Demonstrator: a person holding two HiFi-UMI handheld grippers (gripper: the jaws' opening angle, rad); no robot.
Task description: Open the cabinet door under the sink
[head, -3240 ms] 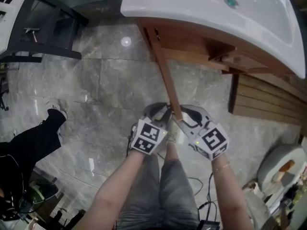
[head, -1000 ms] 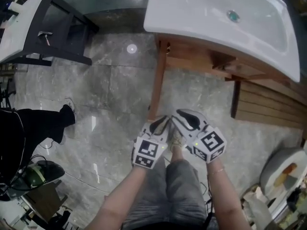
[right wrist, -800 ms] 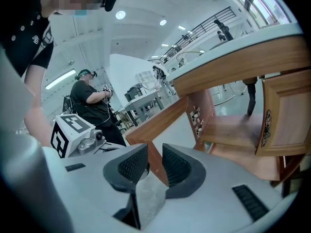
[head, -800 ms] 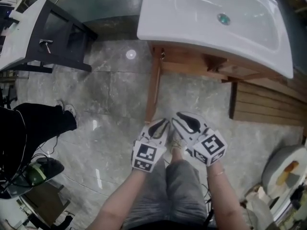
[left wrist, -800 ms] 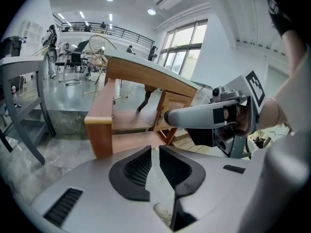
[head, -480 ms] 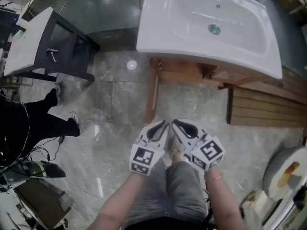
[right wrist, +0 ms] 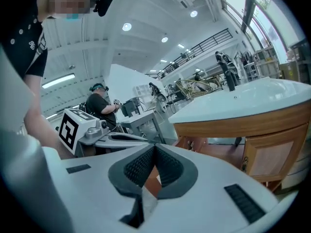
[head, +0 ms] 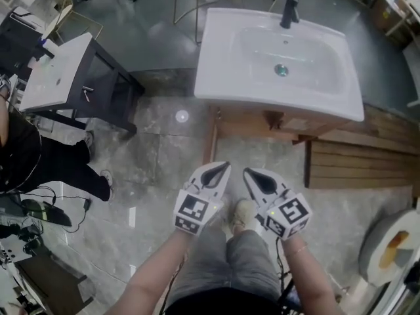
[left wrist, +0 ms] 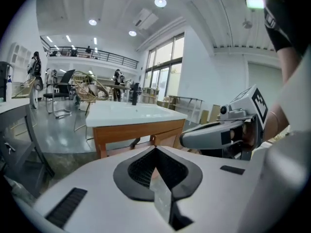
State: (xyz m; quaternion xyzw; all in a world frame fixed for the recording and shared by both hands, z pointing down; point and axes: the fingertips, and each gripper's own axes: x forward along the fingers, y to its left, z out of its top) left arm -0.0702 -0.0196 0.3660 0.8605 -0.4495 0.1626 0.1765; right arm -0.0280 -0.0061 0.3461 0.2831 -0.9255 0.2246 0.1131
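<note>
Grippers first: the left gripper [head: 223, 168] is closed, and its own view shows the two dark ribbed pads meeting at the tip with nothing between them. The right gripper [head: 249, 173] has just been closing its jaws. In its own view the tips meet as well, and it holds nothing. Both grippers hang side by side over the grey marble floor [head: 157, 149], close together but not touching. Their tips point toward the cabinet [head: 262, 120], and each marker cube sits nearest the person's wrist. Neither gripper touches the cabinet or its door.

The cabinet door [head: 211, 136] stands swung out from the front corner of the cabinet at the head view's left. It is seen edge-on as a narrow wooden strip that runs from that corner toward the person. Its free end lies near the left gripper's tip, with a small gap between them. The cabinet's dark opening shows under the front edge of the white sink [head: 216, 64], which lies on top of the wooden frame. A black faucet [head: 289, 8] stands at the sink's far edge, and a round drain [head: 281, 69] sits in the middle of the basin.

A slatted wooden panel [head: 354, 166] lies on the floor beside the cabinet's right side. Well off to the left stands a second washstand [head: 59, 77] with a dark frame, and a bystander in black [head: 26, 163] is just beside it. The person's own shoe [head: 244, 212] shows on the floor under the grippers.
</note>
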